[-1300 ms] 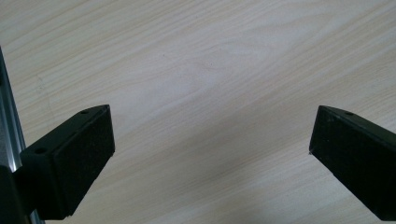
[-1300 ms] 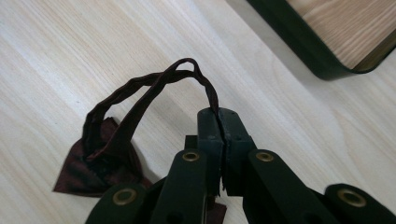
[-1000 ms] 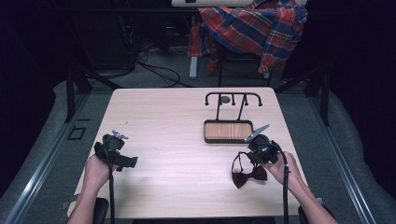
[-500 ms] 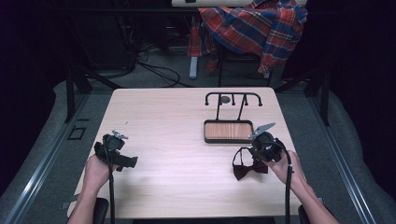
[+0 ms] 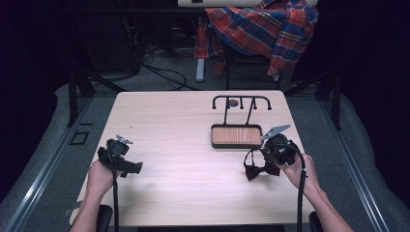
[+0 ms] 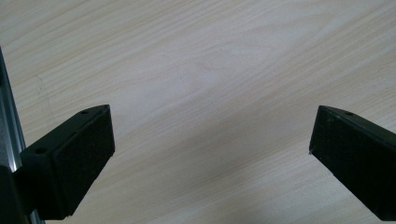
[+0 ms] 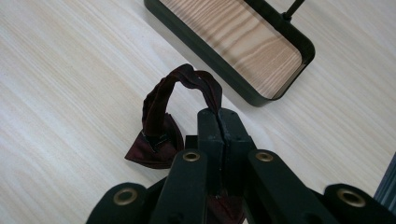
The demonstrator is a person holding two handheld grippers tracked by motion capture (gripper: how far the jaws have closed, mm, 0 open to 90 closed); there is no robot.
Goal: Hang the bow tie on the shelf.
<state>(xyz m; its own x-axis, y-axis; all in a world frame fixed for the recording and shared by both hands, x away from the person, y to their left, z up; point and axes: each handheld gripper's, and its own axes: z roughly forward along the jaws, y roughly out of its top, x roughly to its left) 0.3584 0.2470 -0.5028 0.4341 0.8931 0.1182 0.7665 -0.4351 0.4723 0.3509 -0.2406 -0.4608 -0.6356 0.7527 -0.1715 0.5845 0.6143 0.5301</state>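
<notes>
Bow tie point(image 5: 261, 169) lies near the counter's point(image 5: 183, 145) right edge, just in front of the wooden tray point(image 5: 236, 136) with its hook rack point(image 5: 241, 102). Its neck strap point(image 7: 182, 86) arches up into the right tongs point(image 7: 219, 122), which are clamped on it — the bow itself sags toward the counter on the inner side of the tongs. The left tongs point(image 6: 210, 154) gape wide over bare wood near the left edge, well apart. Open room lies between the two hands; the tray stands close behind.

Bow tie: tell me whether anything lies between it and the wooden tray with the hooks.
Nothing visible does. The right tool grips the bow tie's strap, and bare table lies between it and the tray.
</notes>
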